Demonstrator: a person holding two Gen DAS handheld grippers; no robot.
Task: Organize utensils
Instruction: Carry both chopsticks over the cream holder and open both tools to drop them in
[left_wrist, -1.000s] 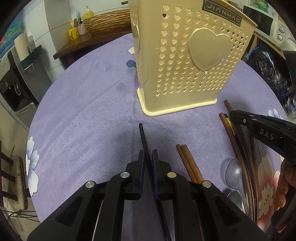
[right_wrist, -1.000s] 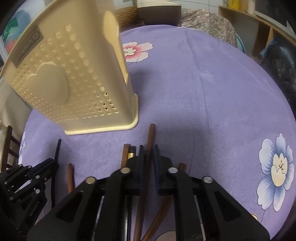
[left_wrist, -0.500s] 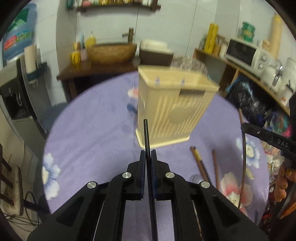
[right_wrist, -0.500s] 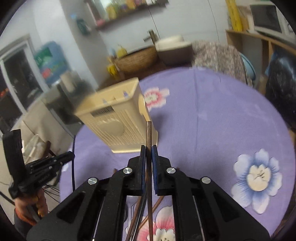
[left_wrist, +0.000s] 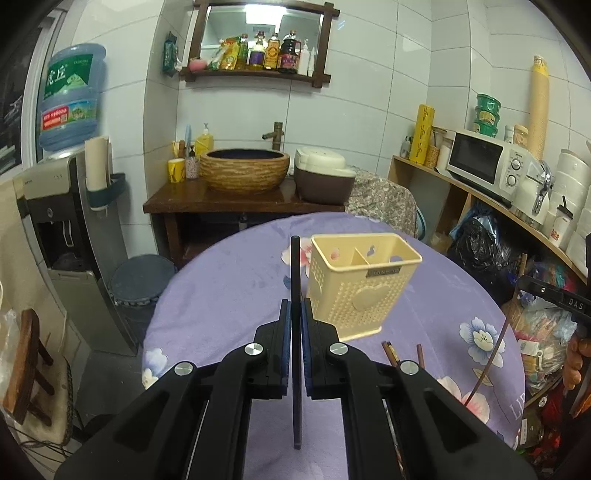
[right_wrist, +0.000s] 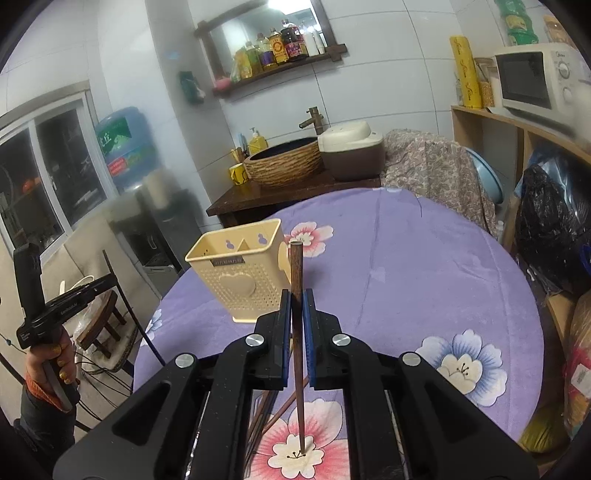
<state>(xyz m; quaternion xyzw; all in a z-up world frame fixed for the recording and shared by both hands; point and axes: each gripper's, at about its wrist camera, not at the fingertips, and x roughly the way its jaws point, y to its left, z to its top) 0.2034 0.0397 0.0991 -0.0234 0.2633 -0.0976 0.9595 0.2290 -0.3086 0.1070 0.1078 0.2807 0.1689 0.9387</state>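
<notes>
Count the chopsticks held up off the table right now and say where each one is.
2. A black chopstick is clamped in the left gripper; a brown chopstick is clamped in the right gripper. More chopsticks lie on the table behind the grippers, partly hidden.

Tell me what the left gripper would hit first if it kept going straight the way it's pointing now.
Probably the cream utensil holder. The left gripper, shut on a black chopstick, aims just left of it, so the holder's near left corner looks first in line. Depth is unclear; it might slip past and meet the purple tablecloth instead.
</notes>
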